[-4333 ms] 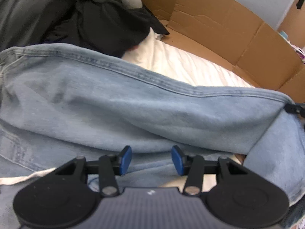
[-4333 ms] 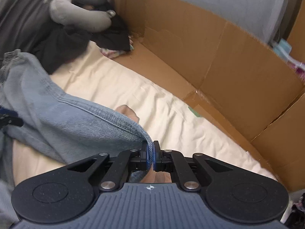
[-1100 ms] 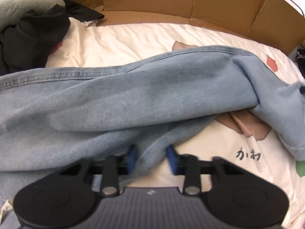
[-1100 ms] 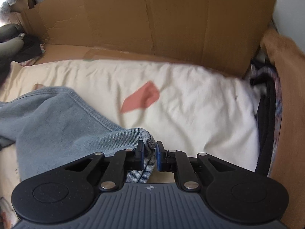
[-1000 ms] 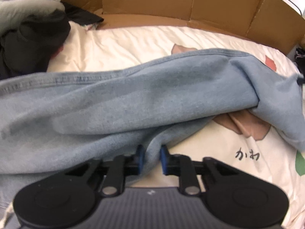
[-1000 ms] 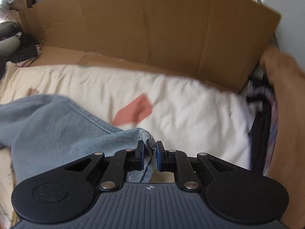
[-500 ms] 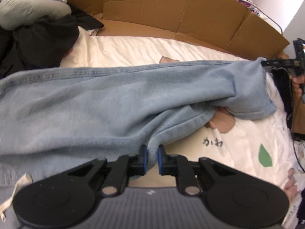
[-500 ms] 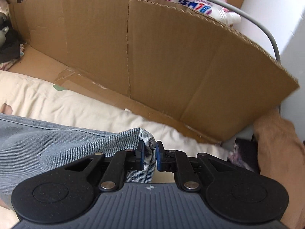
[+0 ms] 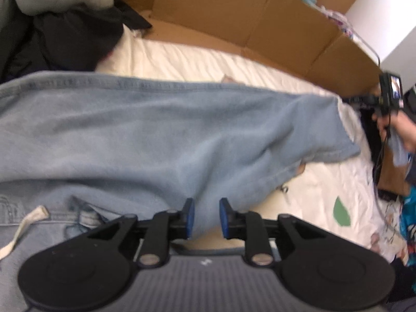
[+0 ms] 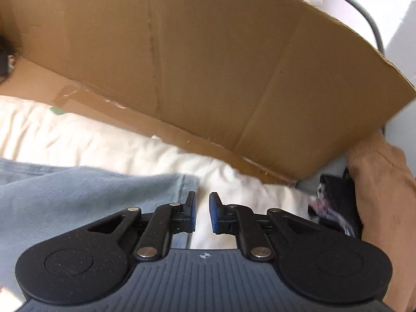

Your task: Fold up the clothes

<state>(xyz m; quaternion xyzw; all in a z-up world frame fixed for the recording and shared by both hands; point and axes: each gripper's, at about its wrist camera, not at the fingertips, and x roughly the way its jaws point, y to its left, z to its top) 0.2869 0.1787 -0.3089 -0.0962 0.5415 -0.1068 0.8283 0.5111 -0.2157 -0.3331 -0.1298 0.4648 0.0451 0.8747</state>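
Ahead of both claws, a brown cardboard wall (image 10: 213,62) curving around the far edge of a cream bedsheet (image 9: 197,59) printed with a green leaf shape (image 9: 342,212). Off to the far left of the left claw, a heap of dark and grey laundry (image 9: 59,23). White wall (image 9: 384,20) beyond the cardboard, brightly lit.

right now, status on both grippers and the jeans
Left gripper open, fingers over denim. Right gripper open, off the hem. Jeans spread flat on the sheet. Nothing in the way.
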